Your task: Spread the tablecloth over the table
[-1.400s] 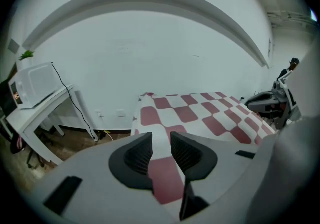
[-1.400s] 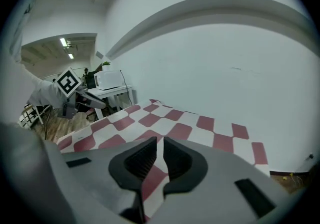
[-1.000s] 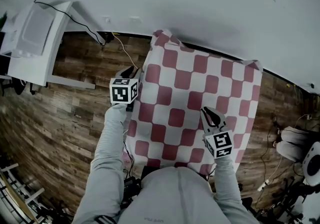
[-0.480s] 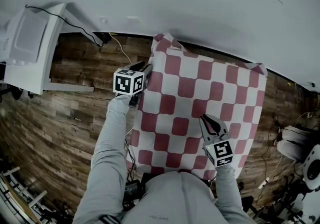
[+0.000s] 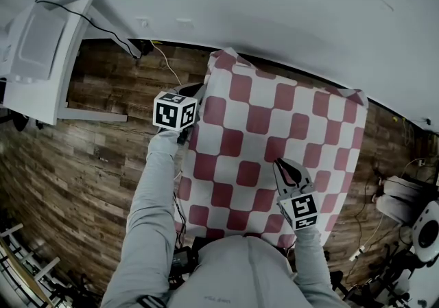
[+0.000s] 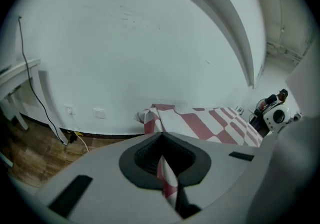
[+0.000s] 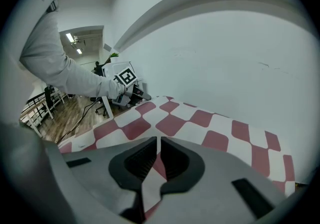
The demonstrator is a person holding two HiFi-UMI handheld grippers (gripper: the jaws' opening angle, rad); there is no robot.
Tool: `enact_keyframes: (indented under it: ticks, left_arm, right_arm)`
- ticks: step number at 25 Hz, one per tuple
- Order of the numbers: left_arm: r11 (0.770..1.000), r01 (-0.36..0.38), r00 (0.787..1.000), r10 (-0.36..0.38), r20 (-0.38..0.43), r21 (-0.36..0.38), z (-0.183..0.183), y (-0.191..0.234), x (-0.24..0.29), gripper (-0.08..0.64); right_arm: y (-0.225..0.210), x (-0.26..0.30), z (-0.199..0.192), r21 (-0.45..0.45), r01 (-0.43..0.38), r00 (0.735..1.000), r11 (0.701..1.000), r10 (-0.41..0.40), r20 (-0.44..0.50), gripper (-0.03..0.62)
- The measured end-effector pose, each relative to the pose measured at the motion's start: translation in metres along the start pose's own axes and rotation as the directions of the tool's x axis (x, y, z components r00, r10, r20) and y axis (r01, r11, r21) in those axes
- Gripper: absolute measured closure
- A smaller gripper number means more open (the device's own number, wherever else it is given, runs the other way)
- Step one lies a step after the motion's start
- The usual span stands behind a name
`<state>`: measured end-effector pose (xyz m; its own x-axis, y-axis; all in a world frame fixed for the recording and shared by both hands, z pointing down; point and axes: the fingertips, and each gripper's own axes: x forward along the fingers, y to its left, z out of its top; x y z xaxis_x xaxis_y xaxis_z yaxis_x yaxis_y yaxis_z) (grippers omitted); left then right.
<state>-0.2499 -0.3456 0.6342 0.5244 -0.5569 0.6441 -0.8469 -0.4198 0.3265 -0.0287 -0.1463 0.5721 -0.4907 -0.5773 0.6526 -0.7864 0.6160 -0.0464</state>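
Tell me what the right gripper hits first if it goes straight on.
The tablecloth: the right gripper, shut on a fold of it, points down across the spread checks, so it would likely press into the cloth just ahead.

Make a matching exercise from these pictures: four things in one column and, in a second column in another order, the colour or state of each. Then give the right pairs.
Things:
1. left claw
2. right claw
3. cloth
4. floor

Colour or state:
A. brown wood planks
B. red and white checks
C. shut on the cloth's left edge
D. shut on a fold in the cloth's near right part

Pairs: 1-C, 2-D, 3-B, 4-A.

The left claw has just closed, with the cloth between its jaws.
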Motion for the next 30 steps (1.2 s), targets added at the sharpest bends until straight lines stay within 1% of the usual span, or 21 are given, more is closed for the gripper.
enact_keyframes:
  ticks: [1,3,7,8,12,13,17,20,24,26,30]
  left_arm:
    - [1.0,-0.02,1.0,0.02,0.007,0.011,0.002,0.006,-0.005,0.537]
    - [0.998,-0.066,0.997,0.065,0.028,0.002,0.007,0.022,-0.019,0.537]
    - [0.984,-0.162,0.983,0.168,0.071,-0.079,0.015,0.066,-0.054,0.537]
    - [0.98,-0.18,0.979,0.187,0.075,-0.084,0.017,0.075,-0.062,0.537]
    - [0.965,-0.259,0.965,0.26,0.041,-0.026,0.011,0.094,-0.071,0.537]
    - [0.963,-0.27,0.962,0.27,0.036,-0.023,0.007,0.096,-0.069,0.537]
    - [0.955,-0.289,0.955,0.292,0.043,-0.07,-0.011,0.097,-0.064,0.535]
    - [0.957,-0.268,0.96,0.275,0.049,-0.114,-0.022,0.091,-0.066,0.531]
    - [0.962,-0.23,0.97,0.239,0.046,-0.146,-0.039,0.079,-0.073,0.472]
    - [0.962,-0.225,0.971,0.234,0.048,-0.154,-0.048,0.073,-0.081,0.469]
    - [0.964,-0.223,0.97,0.235,0.065,-0.147,-0.057,0.055,-0.099,0.469]
  right_arm:
    - [0.0,0.001,0.0,-0.001,-0.001,1.0,1.0,0.001,-0.001,0.566]
    - [0.0,0.003,0.0,-0.002,-0.004,1.0,1.0,0.004,-0.002,0.566]
    - [0.0,0.006,0.0,-0.002,-0.008,1.0,1.0,0.008,-0.005,0.566]
    - [0.001,0.006,0.0,0.002,-0.008,1.0,1.0,0.008,-0.006,0.566]
    - [0.005,0.006,0.0,0.006,-0.009,1.0,1.0,0.009,-0.006,0.566]
    - [0.006,0.005,0.0,0.006,-0.008,1.0,1.0,0.008,-0.008,0.566]
    - [0.008,0.003,-0.003,0.014,-0.001,1.0,1.0,0.001,-0.009,0.566]
    - [0.007,0.001,-0.007,0.02,-0.002,1.0,1.0,0.003,-0.01,0.566]
    - [0.007,-0.001,-0.011,0.028,-0.002,1.0,1.0,0.002,-0.004,0.566]
    - [0.01,-0.003,-0.011,0.036,-0.002,1.0,0.999,0.001,0.006,0.566]
    - [0.017,-0.011,-0.009,0.035,-0.002,1.0,0.999,0.001,0.03,0.566]
